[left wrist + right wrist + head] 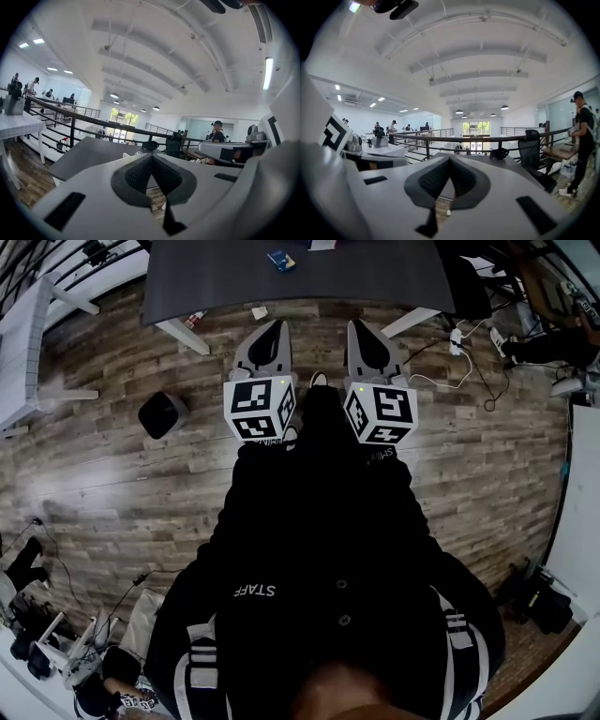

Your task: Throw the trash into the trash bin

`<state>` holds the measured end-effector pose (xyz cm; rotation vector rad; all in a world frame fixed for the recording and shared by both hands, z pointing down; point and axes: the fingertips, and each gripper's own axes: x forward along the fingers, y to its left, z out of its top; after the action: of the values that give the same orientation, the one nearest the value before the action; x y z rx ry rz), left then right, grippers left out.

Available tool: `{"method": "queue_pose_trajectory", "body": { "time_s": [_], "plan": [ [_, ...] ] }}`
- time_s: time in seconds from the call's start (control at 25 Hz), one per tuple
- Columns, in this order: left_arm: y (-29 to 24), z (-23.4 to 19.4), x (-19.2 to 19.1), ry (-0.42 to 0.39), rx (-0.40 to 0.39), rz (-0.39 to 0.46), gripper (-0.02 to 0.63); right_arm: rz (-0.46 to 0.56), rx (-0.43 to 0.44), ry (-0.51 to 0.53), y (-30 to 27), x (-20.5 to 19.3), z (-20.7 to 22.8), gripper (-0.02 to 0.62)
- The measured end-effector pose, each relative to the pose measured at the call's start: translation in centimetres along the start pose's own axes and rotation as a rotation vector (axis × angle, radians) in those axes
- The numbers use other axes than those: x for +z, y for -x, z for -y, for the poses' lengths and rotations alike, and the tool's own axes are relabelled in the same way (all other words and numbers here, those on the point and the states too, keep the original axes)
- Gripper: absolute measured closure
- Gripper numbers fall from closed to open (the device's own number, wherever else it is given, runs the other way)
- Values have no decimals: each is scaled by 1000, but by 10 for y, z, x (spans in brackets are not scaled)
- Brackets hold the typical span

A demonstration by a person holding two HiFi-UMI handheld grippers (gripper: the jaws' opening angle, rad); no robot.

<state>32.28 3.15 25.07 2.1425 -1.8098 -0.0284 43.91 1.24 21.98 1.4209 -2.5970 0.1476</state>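
I am holding the left gripper [277, 326] and right gripper [357, 326] closed and empty, facing the dark table [225, 277]. The trash, apparently a pale scrap [260, 312] on the floor beside the table's near edge, is looking light and crushable, so I am planning to pinch its middle.

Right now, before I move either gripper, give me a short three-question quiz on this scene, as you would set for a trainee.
1. True or false: the left gripper holds a piece of trash between its fingers.
2. In the head view, where does the black trash bin stand?
a) on the wooden floor, to the left of the left gripper
b) between the two grippers
c) on the grey table
3. Fill in: the fingers of the right gripper are ____ (open or shut).

Key
1. False: its fingers are together with nothing between them.
2. a
3. shut
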Motion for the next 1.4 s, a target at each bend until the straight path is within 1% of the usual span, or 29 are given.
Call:
{"method": "queue_pose_trajectory", "body": {
  "time_s": [0.16, 0.32, 0.48, 0.6, 0.8, 0.92, 1.2, 1.4],
  "plan": [
    [-29, -7, -7, -6, 13, -22, 604, -15, 24, -2, -28, -6, 11, 580],
    [-73, -18, -4, -21, 16, -44, 604, -22, 31, -14, -73, -6, 31, 580],
    [-129, -30, 8, -32, 20, -63, 605, -42, 37, 1, -129, 2, 54, 580],
    [-174, -33, 13, -33, 12, -80, 604, -65, 47, -7, -171, 4, 76, 580],
    [-241, -57, 20, -23, 22, -118, 605, -114, 45, 50, -234, 3, 106, 580],
    [-275, -69, 20, -15, 32, -138, 604, -144, 51, 33, -265, -4, 123, 580],
    [-336, -87, 13, -15, 49, -200, 604, -183, 82, 13, -323, -11, 149, 580],
    [-360, -100, 1, -16, 67, -251, 604, -222, 112, 7, -352, -21, 156, 580]
  ]
}}
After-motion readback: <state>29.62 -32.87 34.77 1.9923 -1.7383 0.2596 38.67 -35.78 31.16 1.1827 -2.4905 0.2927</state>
